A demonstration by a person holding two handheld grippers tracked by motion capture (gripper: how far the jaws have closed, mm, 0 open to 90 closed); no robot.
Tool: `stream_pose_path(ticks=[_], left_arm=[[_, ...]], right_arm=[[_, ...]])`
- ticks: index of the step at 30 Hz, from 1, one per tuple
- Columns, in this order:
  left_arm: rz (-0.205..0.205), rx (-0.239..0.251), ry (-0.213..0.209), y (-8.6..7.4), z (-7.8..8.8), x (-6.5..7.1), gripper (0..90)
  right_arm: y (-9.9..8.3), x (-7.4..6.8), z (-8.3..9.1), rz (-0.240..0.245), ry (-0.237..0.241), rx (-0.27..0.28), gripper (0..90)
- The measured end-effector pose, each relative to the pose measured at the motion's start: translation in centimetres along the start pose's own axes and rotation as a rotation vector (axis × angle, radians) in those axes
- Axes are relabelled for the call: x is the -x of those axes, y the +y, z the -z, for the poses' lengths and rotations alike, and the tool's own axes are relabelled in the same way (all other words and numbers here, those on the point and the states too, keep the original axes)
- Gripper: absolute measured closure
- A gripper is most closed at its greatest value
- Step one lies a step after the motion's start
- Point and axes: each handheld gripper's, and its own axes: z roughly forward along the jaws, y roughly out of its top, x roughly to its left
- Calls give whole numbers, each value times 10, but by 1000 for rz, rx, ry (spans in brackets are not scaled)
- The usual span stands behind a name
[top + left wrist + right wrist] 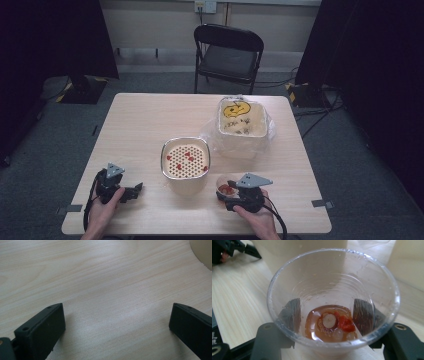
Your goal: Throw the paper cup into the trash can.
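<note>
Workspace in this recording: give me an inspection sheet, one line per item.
Surface: light wooden table, bare apart from the items below.
Job's things: clear plastic cup holding brownish liquid and red and pale bits; strainer bowl with red bits on its perforated insert.
Clutter: bag-lined bin with scraps inside.
Grippers: right hand-held gripper has its jaws against the cup's sides; left hand-held gripper open over bare table.
Cables: one trails from each gripper; more on the floor at right.
Surroundings: folding chair, dark curtains, grey floor.
</note>
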Motion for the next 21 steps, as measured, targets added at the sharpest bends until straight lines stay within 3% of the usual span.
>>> stream_pose_path(ticks=[13, 21], left_arm=[[0, 0, 0, 0, 0, 0, 0], [0, 0, 0, 0, 0, 0, 0]], right_arm=[[25, 13, 23, -20, -69, 123, 406], [55, 14, 39, -22, -110, 190, 408]])
